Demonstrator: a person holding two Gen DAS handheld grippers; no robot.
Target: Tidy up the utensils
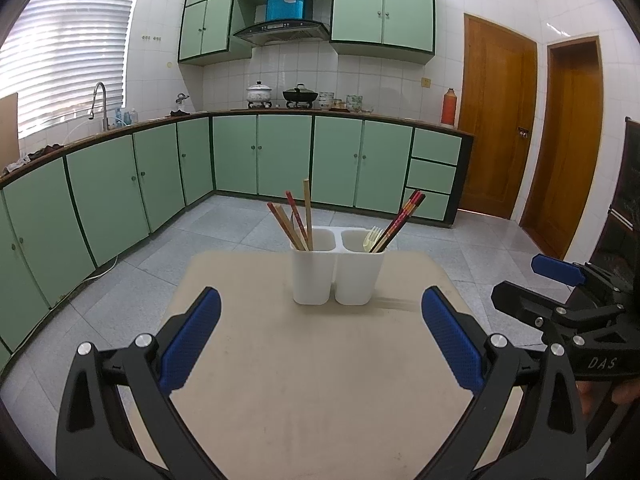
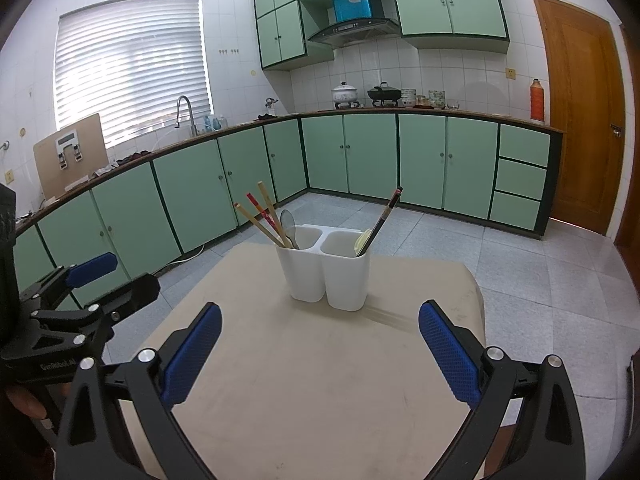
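Observation:
A white two-compartment utensil holder [image 1: 334, 276] [image 2: 326, 272] stands at the far middle of a beige table [image 1: 312, 368] [image 2: 312, 380]. Its left compartment holds several wooden and red chopsticks [image 1: 296, 220] [image 2: 262, 220] and a metal spoon [image 2: 289, 226]. Its right compartment holds dark red chopsticks [image 1: 400, 220] [image 2: 382, 220] and a pale yellow fork [image 1: 371, 237]. My left gripper [image 1: 320, 312] is open and empty, short of the holder. My right gripper [image 2: 320, 328] is open and empty too. Each gripper shows at the edge of the other's view, the right [image 1: 556, 270] and the left [image 2: 92, 264].
The table sits in a kitchen with green cabinets [image 1: 280, 156] along the far wall and left side. A tiled floor [image 1: 460, 248] surrounds the table. Wooden doors [image 1: 496, 120] are at the right. A sink tap [image 2: 186, 114] and pots [image 2: 384, 94] sit on the counter.

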